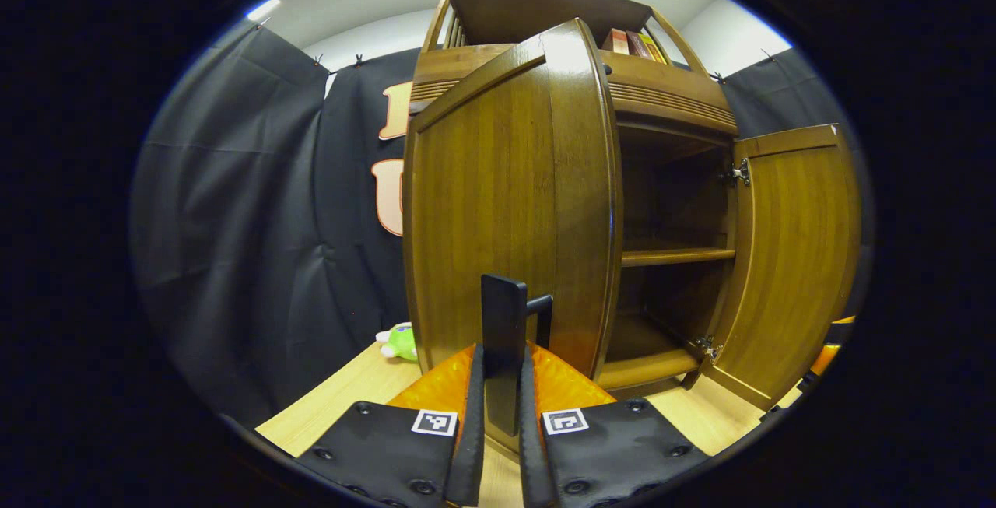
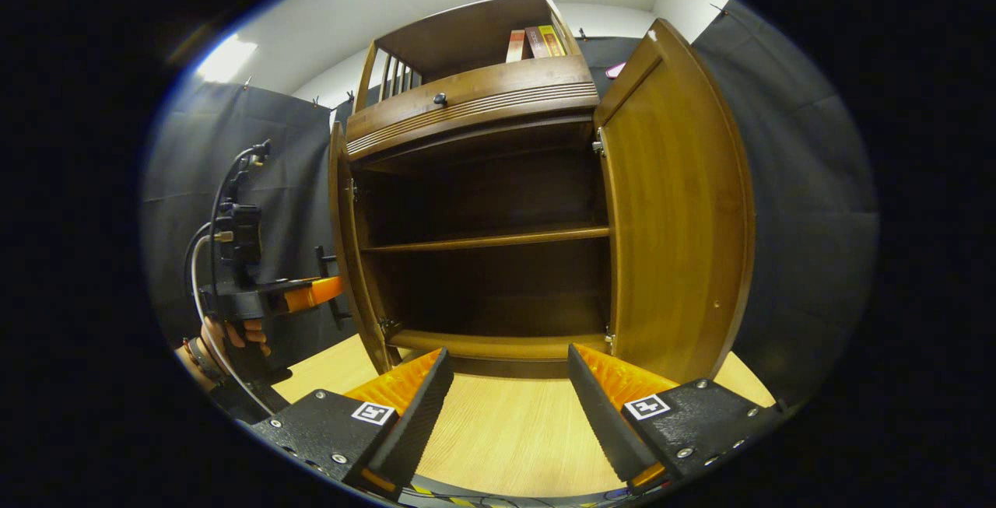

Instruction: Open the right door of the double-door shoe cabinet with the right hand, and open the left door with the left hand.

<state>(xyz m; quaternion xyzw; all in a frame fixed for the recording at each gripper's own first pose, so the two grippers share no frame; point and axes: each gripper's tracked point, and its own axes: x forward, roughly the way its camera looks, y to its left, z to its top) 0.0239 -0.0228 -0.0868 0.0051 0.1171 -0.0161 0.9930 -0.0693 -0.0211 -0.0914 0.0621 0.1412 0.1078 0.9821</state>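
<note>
The wooden shoe cabinet (image 2: 475,103) stands with both doors swung out. In the left gripper view the left door (image 1: 506,197) is right in front of me, and my left gripper (image 1: 502,364) is shut on its dark bar handle (image 1: 502,306). The right door (image 1: 794,259) hangs open at the far right. In the right gripper view my right gripper (image 2: 510,407) is open with nothing between its fingers, low in front of the dark cabinet interior, and apart from the right door (image 2: 677,212). The left door (image 2: 346,251) shows edge-on, with the left gripper (image 2: 331,292) and a hand (image 2: 226,334) at its handle.
Inside, one shelf (image 2: 482,241) crosses the cabinet. Books (image 2: 533,41) stand in the open top compartment above a drawer knob (image 2: 440,99). A green plush toy (image 1: 401,341) lies on the light wood surface (image 2: 498,430) left of the cabinet. Black cloth walls close in both sides.
</note>
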